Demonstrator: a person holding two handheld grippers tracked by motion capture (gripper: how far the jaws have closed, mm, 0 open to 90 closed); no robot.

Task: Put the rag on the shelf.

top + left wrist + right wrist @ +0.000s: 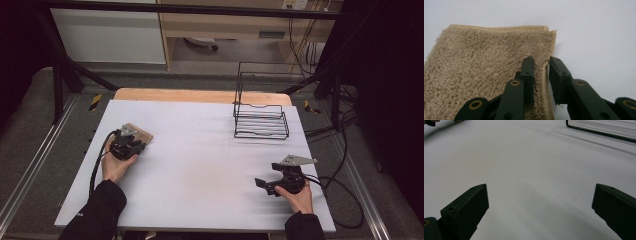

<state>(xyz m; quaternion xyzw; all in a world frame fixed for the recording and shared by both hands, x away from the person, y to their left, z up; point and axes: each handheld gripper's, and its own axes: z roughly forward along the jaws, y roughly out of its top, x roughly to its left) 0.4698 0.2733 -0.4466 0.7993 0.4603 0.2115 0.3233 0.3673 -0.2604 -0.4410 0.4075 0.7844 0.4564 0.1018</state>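
Note:
A tan terry towel [142, 134], folded flat, lies on the white table [200, 165] at its left side. My left gripper [136, 144] rests over the towel's near edge. In the left gripper view the towel [486, 62] spreads out to the left, and its right-hand folded edge runs up between the jaws of the left gripper [541, 61]. A narrow gap separates those jaws, which sit loose around the edge without squeezing it. At the table's right front my right gripper [263, 185] is held low over bare surface. Its jaws are wide open and empty in the right gripper view [540, 192].
A black wire rack [261, 120] stands at the back right of the table; its base bar crosses the top right of the right gripper view [599, 131]. Cables trail off the table's right edge [345, 200]. A wooden strip borders the far edge [200, 95].

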